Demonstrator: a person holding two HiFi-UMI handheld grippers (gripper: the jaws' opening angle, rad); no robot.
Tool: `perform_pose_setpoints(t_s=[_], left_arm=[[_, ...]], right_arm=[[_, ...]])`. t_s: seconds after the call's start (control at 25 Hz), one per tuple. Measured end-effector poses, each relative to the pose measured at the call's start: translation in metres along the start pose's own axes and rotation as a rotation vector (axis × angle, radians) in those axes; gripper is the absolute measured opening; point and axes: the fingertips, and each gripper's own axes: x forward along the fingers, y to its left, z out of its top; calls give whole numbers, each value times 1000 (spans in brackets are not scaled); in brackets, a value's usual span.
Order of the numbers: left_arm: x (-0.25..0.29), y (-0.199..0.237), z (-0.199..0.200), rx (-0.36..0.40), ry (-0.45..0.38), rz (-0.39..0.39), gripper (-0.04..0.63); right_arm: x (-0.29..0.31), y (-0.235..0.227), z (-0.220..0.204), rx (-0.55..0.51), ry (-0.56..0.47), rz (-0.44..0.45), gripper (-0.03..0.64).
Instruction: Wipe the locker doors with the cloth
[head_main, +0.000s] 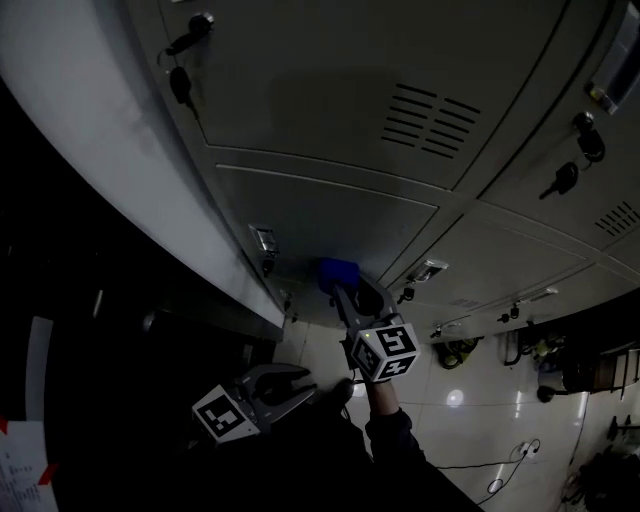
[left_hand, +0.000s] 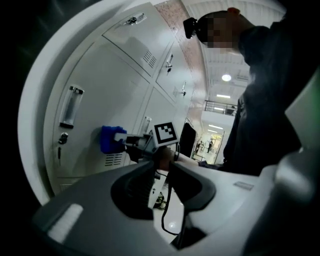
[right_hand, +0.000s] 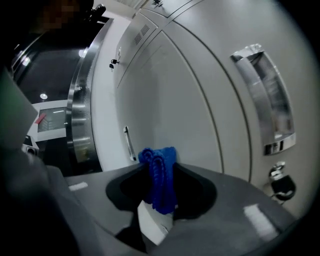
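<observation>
A blue cloth (head_main: 338, 270) is pressed against a grey locker door (head_main: 330, 215) low in the bank of lockers. My right gripper (head_main: 342, 288) is shut on it, the folded cloth (right_hand: 160, 175) bunched between its jaws in the right gripper view, up against the door (right_hand: 170, 100). The left gripper view shows the same cloth (left_hand: 109, 139) held flat on the door above a vent. My left gripper (head_main: 308, 384) hangs lower and away from the lockers. Its jaws (left_hand: 161, 167) stand a little apart with nothing between them.
Keys hang in locks (head_main: 182, 85) (head_main: 565, 180) on neighbouring doors. A label holder (right_hand: 270, 100) and a lock (right_hand: 280, 182) sit on the door to the right. A handle (right_hand: 129, 142) is further along. Cables (head_main: 500, 470) lie on the glossy floor.
</observation>
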Motion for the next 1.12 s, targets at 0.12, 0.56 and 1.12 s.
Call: perform_pose_setpoints(t_s=[0.12, 0.56, 1.12], left_arm=[[21, -13, 1, -2, 8, -17, 92], [64, -37, 0, -2, 33, -74, 92], [0, -5, -12, -19, 38, -40, 92]], right_arm=[[-20, -21, 2, -14, 1, -28, 133], [-59, -55, 3, -26, -5, -92, 130], [7, 23, -35, 15, 45, 7, 131]])
